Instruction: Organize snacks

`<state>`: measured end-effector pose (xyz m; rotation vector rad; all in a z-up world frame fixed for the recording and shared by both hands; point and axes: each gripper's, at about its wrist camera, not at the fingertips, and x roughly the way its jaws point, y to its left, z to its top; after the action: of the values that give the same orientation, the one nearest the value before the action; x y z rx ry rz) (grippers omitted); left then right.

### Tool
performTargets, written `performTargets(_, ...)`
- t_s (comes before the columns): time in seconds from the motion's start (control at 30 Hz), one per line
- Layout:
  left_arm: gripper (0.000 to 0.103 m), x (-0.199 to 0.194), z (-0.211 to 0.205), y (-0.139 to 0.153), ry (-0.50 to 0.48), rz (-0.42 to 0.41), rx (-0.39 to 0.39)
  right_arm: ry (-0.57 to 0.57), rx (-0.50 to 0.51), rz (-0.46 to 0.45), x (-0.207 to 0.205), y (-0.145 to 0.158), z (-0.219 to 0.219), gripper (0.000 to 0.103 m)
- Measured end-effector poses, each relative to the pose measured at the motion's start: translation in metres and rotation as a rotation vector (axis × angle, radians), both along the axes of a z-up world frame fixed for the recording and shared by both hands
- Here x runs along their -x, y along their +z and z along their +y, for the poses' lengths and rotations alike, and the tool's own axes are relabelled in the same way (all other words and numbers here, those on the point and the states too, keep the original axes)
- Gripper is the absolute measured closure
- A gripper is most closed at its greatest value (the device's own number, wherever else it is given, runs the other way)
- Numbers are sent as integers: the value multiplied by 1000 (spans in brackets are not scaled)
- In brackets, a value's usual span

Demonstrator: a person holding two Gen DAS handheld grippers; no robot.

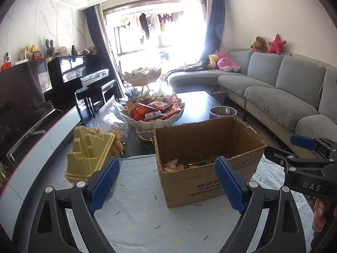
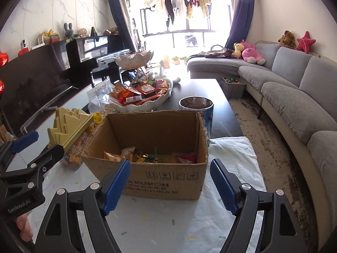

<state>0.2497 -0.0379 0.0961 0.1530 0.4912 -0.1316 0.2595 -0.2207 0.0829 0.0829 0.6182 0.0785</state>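
An open cardboard box (image 1: 189, 179) stands on a white cloth; it also shows in the right wrist view (image 2: 164, 181). Several snack packets (image 2: 147, 156) lie in its bottom. Behind it a white two-tier scalloped bowl stand (image 1: 155, 123) holds many more snack packets (image 2: 134, 93). My left gripper (image 1: 166, 186) is open and empty, in front of the box, low over the cloth. My right gripper (image 2: 169, 186) is open and empty, just before the box's front wall. Each gripper shows at the edge of the other's view.
A yellow moulded lid on a jar (image 1: 90, 158) stands left of the box. A round tin (image 2: 195, 107) stands behind the box on the dark coffee table (image 2: 221, 105). A clear bag (image 2: 101, 97) lies by the bowl. Grey sofa (image 2: 294, 97) right, TV unit and piano left.
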Motion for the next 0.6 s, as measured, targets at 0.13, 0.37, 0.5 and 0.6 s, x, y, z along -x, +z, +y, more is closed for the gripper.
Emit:
performTargets(0.13,5,21,3,2,2,-14,19,-24,14,-52,27,5,3,19)
performTargets(0.37,1,60,9,-1,-3,-4,64,-47,58,-138,79,13,11,14)
performTargets(0.5,0,79,13,0,-1,-9,83,-56,75,-164,102,15,15,13)
performTargets(0.6,0,93,15,-1,3,-17,77,-59,79,-176,115,15,17,12)
